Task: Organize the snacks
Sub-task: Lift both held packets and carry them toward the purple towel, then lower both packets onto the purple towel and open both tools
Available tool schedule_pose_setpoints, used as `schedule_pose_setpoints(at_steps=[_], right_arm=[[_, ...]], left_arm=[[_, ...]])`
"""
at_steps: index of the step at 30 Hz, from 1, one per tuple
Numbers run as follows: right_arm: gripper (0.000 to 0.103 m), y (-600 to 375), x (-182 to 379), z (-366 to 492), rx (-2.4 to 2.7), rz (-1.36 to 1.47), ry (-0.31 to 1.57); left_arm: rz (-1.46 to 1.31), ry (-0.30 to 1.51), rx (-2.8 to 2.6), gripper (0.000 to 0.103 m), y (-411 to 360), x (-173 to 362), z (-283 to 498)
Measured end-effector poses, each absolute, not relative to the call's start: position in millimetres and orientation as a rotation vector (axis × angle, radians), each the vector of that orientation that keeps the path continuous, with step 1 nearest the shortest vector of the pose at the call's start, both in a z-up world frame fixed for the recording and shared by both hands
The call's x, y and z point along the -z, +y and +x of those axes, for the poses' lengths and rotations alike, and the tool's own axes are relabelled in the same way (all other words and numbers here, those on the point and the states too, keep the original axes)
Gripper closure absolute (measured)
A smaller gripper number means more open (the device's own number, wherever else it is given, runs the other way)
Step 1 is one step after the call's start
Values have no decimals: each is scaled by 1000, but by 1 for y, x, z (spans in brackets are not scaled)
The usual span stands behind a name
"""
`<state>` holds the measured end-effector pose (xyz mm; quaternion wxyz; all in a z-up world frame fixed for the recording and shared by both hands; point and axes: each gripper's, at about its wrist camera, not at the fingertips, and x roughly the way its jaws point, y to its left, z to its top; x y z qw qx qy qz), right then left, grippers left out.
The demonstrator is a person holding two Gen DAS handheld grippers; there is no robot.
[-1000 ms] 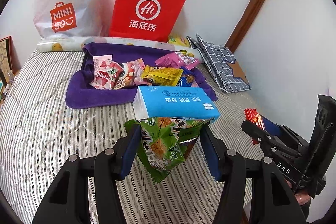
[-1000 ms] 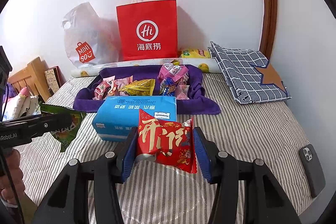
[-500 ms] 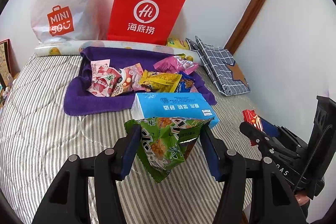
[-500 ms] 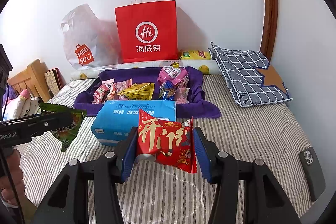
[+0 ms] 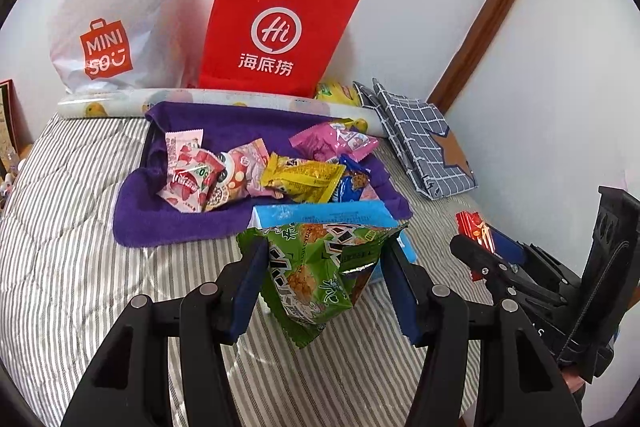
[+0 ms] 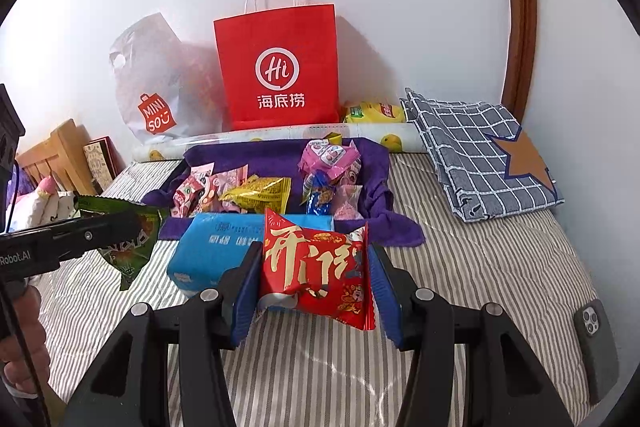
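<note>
My left gripper [image 5: 324, 267] is shut on a green snack packet [image 5: 316, 271], held above the striped bed. My right gripper [image 6: 314, 277] is shut on a red snack packet [image 6: 316, 271] with gold lettering. Both hang just in front of a blue tissue pack [image 6: 212, 247], also visible in the left wrist view as a blue tissue pack [image 5: 320, 213]. Behind it lies a purple towel [image 5: 168, 219] bearing several snack packets: pink-and-red ones [image 5: 192, 179], a yellow one [image 5: 304, 179], a pink one [image 5: 332, 141]. The right gripper shows at the right edge of the left wrist view, the left gripper at the left edge of the right wrist view.
A red paper bag [image 6: 280, 67] and a white plastic bag [image 6: 160, 87] stand against the wall behind a rolled mat [image 6: 280, 137]. A folded checked cloth [image 6: 480, 151] lies at the right. A phone [image 6: 596, 343] rests near the bed's right edge. A wooden headboard [image 6: 60, 151] is left.
Both grippers have drawn back and slightly up with their packets; the tissue pack and towel now sit a little farther off. The grips are unchanged.
</note>
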<state>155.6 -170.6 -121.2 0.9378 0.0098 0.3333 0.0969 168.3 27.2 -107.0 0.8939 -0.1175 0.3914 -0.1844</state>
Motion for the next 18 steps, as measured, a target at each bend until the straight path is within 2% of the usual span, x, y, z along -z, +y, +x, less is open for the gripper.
schedule_pose_setpoints(at_steps=[18], right_arm=[[54, -160, 112, 213, -211, -17, 649]], left_arm=[[-237, 792, 340, 46, 36, 100, 226]])
